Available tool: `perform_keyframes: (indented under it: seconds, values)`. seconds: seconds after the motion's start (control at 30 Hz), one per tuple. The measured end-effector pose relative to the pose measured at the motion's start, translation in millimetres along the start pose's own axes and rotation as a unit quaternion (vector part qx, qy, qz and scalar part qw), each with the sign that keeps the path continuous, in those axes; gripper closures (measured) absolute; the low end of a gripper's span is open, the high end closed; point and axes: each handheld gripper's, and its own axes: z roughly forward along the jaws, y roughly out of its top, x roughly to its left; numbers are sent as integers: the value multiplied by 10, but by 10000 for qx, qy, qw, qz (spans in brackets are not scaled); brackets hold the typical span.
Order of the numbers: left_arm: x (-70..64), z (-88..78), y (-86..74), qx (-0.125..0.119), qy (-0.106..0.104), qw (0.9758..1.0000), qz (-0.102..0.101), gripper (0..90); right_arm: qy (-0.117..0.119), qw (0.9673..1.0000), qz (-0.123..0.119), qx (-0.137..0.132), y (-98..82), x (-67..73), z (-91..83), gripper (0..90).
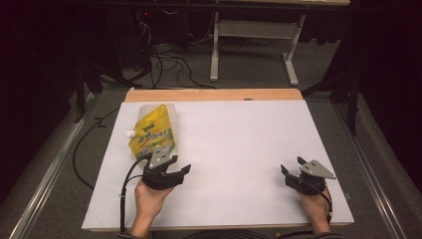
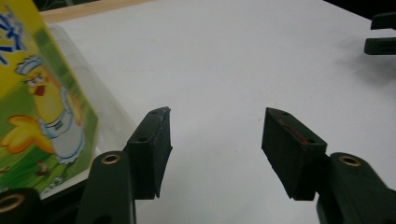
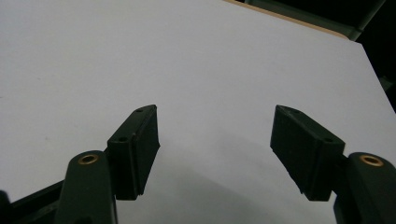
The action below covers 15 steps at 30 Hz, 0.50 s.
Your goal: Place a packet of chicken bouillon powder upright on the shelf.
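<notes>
Room's pretty dark from my feed — grey carpet floor (image 1: 249, 74), black cables (image 1: 164, 62) tangled beyond my white-topped table (image 1: 239, 134), and a pale metal desk frame (image 1: 254, 35) behind it — edges fade black.

One flat yellow-and-green plastic spouted pouch with a white cap (image 1: 153, 133) lies on one white rectangular sheet (image 1: 234, 139), which covers one wooden table (image 1: 214, 94). Two black two-jaw grippers are in play: the left gripper (image 1: 180, 165) and the right gripper (image 1: 292, 166), each carried by one hand.
</notes>
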Motion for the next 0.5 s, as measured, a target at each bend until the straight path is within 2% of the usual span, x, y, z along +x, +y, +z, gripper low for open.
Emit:
perform_keyframes:
  seconds: [0.1, 0.5]
  values:
    - [-49, 56, 19, -3, -178, 9998, -8, 429, 5, 10000, 2, 3, 0, -1, 0, 332]
    - [-239, 276, 74, 71, -425, 9990, 130, 429, 7, 10000, 15, 6, 0, 3, -1, 333]
